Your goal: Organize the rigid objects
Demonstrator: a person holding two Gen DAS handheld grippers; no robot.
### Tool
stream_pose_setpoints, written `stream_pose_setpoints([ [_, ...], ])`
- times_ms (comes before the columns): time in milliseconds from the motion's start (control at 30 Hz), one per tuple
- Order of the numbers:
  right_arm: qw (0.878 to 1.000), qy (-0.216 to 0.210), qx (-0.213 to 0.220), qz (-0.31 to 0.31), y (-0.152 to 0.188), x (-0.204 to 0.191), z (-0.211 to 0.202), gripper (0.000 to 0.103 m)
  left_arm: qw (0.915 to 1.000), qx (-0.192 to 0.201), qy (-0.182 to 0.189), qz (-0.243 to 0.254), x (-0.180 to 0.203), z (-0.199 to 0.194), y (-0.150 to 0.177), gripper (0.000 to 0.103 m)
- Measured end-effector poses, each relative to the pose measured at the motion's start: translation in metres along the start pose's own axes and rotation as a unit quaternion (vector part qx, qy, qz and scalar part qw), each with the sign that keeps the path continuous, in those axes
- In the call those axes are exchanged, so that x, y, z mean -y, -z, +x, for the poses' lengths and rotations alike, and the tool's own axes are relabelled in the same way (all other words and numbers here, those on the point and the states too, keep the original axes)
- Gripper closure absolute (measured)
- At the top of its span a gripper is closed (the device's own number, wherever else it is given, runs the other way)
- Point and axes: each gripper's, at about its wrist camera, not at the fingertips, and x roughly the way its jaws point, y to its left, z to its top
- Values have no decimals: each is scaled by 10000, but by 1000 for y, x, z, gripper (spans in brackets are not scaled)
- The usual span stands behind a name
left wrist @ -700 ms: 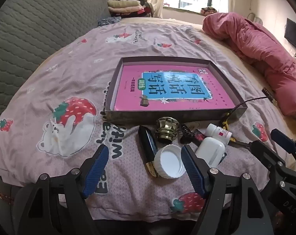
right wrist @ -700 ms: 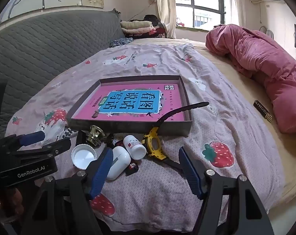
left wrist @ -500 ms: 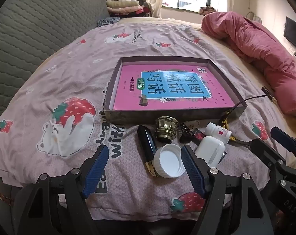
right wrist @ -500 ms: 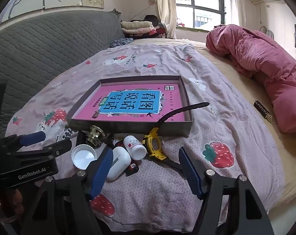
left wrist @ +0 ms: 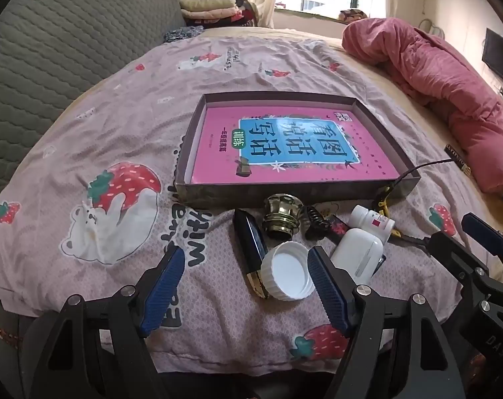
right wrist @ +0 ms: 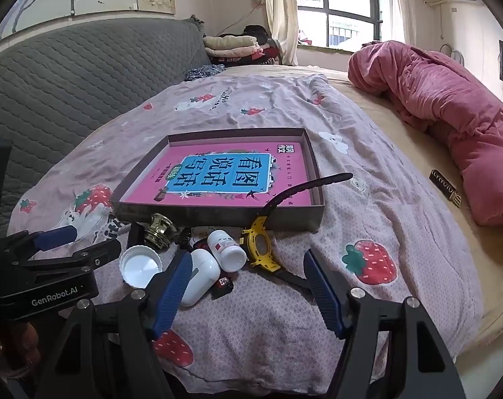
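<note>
So the pile of little hard stuff sits on the bed, right against the near wall of the shallow box (left wrist: 198, 139) that has the pink book (left wrist: 284, 146) in it.

Going left to right in the left wrist view:
- The dark blue tube (left wrist: 249, 249) is probably light and slick, so I'd pinch it across the middle of its length.
- The brass knob (left wrist: 281, 216) looks like the heaviest piece. Its ribbed collar should give the best bite.
- The white cap (left wrist: 286, 276) lies open side up. It's light and stiff, so grab it across the rim.
- The black spring (left wrist: 316, 217) will likely squirm.
- The white case (left wrist: 359, 254) is smooth and rounded, so take it by the flat sides.
- The pill bottle (left wrist: 371, 222) lies on its side and may roll.

The soft bedding won't give much to press against.

The left gripper (left wrist: 244, 282) is spread wide and empty, with the cap just inside its right pad. The right gripper (right wrist: 244, 286) is also wide and holds nothing.

The right wrist view shows the whole yellow watch (right wrist: 259, 246), with its strap draped over the box wall, plus a small black and red item (right wrist: 223, 284) that's too small to identify. The left view barely catches either. The tube mostly hides behind the left gripper over there.
</note>
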Motion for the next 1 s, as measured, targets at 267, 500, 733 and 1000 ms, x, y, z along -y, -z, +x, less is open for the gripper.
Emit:
stream_pose_setpoints([
  [267, 10000, 4, 9, 41, 1, 3, 1, 34, 10000, -12, 2, 5, 1, 0, 1, 26],
  [500, 10000, -15, 6, 28, 1, 3, 0, 34, 10000, -35, 4, 20, 2, 2, 2, 26],
  [733, 10000, -10, 10, 19, 1, 3, 1, 34, 10000, -44, 16, 10, 0, 2, 2, 26],
  [1000, 10000, -23, -20, 6, 1, 2, 2, 34, 10000, -27, -7, 26, 0, 2, 1, 26],
])
